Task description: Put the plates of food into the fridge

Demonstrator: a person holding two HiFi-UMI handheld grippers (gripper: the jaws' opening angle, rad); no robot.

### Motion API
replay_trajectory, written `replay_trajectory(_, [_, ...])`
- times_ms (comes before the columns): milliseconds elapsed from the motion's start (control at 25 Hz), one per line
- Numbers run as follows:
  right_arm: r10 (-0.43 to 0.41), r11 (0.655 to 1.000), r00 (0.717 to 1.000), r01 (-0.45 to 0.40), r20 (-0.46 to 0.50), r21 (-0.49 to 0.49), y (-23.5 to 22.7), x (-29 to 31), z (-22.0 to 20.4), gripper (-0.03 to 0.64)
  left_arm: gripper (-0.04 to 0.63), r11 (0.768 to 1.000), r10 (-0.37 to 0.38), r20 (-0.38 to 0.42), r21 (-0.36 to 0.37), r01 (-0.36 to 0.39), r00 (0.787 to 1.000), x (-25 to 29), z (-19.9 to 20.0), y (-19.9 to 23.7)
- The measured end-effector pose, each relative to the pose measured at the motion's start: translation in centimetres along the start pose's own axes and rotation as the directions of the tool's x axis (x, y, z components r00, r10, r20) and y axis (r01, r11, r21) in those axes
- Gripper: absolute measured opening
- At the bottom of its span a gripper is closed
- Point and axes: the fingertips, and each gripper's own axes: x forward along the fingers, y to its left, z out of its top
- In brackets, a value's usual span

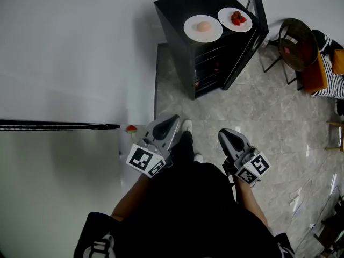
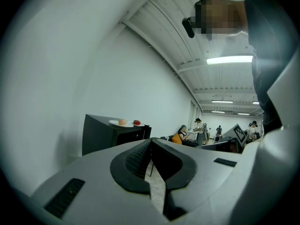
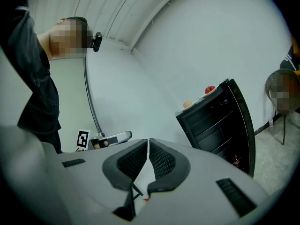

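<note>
white plates (image 1: 212, 34), perhaps fruit (image 1: 238, 18), atop fridge (image 1: 180, 8)

We count one fridge (image 1: 174, 9) at one o'clock, two plates on it, the pale-food plate (image 1: 191, 28) and the red-food plate (image 1: 228, 13), and, at six o'clock, the left hand-held gripper (image 1: 171, 121) and the right hand-held gripper (image 1: 228, 137).

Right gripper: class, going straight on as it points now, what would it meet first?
Probably the white wall, just left of the black fridge; nothing shows between the right gripper and it, though depth is unclear.
</note>
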Motion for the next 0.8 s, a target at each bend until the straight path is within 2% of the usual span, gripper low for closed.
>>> replay_trajectory(440, [-0.03, 0.999, 0.999, 0.031, -0.022, 0.015, -4.9, 9.2, 3.6, 0.032, 0.023, 0.998, -0.038, -0.01, -0.041, 0.038, 0.999, 6.2, 2.4, 8.1])
replay_trajectory(600, [-0.032, 0.999, 0.999, 0.033, -0.023, 0.019, -6.3, 12.6, 4.8, 0.032, 0.023, 0.996, -0.044, -0.007, -0.079, 0.044, 0.999, 8.0, 3.0, 11.1])
replay_trajectory(800, [-0.047, 0.998, 0.999, 0.048, -0.023, 0.039, -7.7, 15.5, 5.4, 0.032, 0.023, 0.995, -0.054, -0.006, -0.082, 0.054, 0.999, 9.7, 3.5, 14.0])
